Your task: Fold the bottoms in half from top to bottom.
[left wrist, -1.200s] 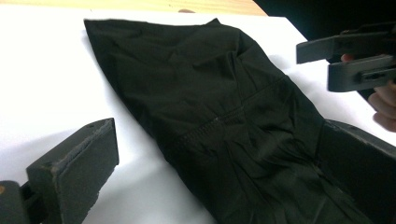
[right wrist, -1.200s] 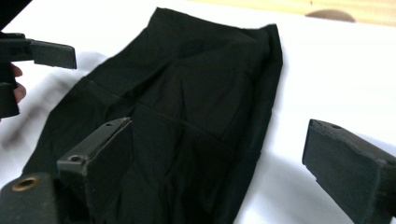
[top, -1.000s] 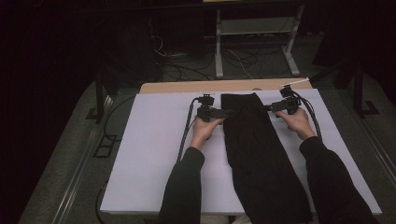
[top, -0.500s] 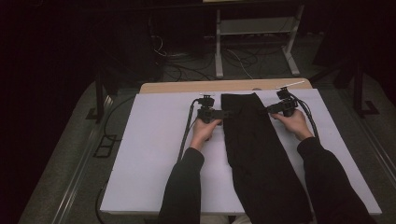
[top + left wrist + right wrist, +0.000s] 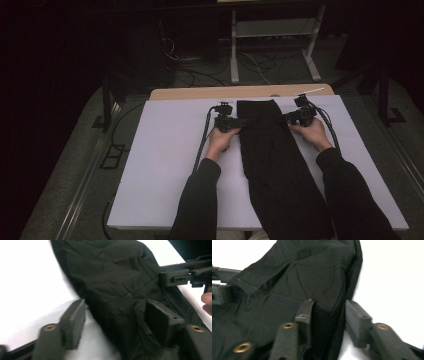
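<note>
Jaws of both grippers narrower than before, unclenched, astride black garment edges.

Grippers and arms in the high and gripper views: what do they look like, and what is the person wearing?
Both arms wear long black sleeves; the hands are bare. The left gripper and the right gripper are black, each trailing a black cable. Up close, the left gripper's jaws end in blocky black pads with brass-coloured rivets; the right gripper's look the same.
</note>
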Tool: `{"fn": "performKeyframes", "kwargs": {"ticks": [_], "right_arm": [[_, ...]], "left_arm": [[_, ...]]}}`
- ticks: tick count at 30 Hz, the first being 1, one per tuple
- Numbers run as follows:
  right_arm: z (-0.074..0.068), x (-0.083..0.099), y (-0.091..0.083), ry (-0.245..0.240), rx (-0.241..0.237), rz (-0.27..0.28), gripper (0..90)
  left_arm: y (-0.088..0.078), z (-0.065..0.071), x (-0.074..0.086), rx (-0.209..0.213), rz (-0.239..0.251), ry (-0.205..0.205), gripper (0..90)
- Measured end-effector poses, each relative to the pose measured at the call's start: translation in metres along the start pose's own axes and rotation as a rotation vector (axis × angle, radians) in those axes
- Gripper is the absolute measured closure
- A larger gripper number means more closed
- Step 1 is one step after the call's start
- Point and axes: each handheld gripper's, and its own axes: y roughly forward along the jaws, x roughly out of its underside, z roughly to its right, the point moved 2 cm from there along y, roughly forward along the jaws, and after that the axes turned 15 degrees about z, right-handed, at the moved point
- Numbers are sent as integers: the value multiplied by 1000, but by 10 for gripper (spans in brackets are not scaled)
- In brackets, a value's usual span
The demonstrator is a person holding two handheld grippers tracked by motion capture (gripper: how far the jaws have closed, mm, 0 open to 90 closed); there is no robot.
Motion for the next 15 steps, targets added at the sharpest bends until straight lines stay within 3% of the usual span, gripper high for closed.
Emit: {"fn": "performKeyframes", "kwargs": {"ticks": [3,7,15], "right_arm": [[-1,2,0,1,18,9,671],[-4,4,1,-5,50,14,750],[-2,6,-2,49,24,40,831]], "left_arm": [[1,-2,0,-10,5,-49,451],[2,0,2,-26,7,-70,538],[2,-4,3,-42,-1,-92,764]]}}
